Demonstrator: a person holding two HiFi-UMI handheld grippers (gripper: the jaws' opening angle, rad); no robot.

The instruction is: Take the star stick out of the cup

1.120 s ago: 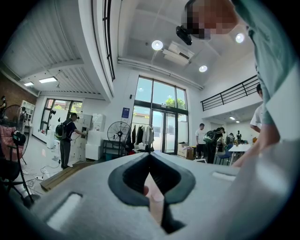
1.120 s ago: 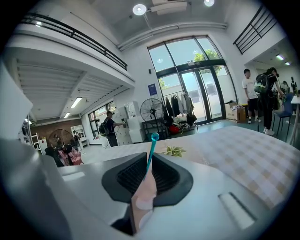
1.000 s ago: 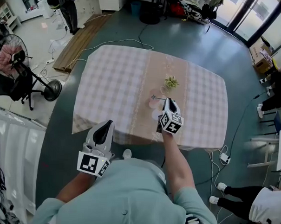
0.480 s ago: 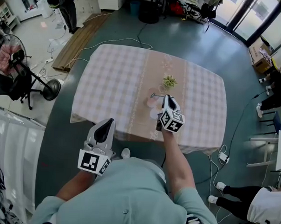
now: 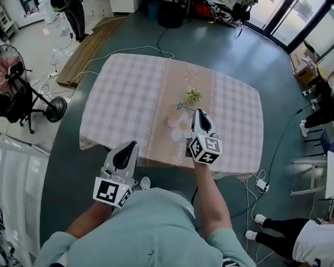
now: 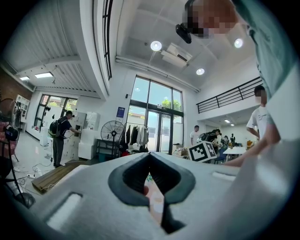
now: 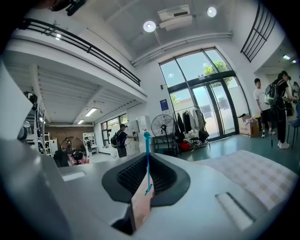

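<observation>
Thin teal star stick [image 7: 147,161], seemingly upright.

cloth-covered table [image 5: 124,100], small green plant [image 5: 194,96] and pink cup [image 5: 174,120] near its middle

We read no words or numbers anywhere. The left gripper [image 5: 130,147] cube [image 5: 112,193] and the right gripper [image 5: 199,113] cube [image 5: 205,149] show only black-and-white square marker patterns, no letters. Far ahead of the left gripper's jaws hangs a blue sign [image 6: 121,112], its print too small to read.
</observation>
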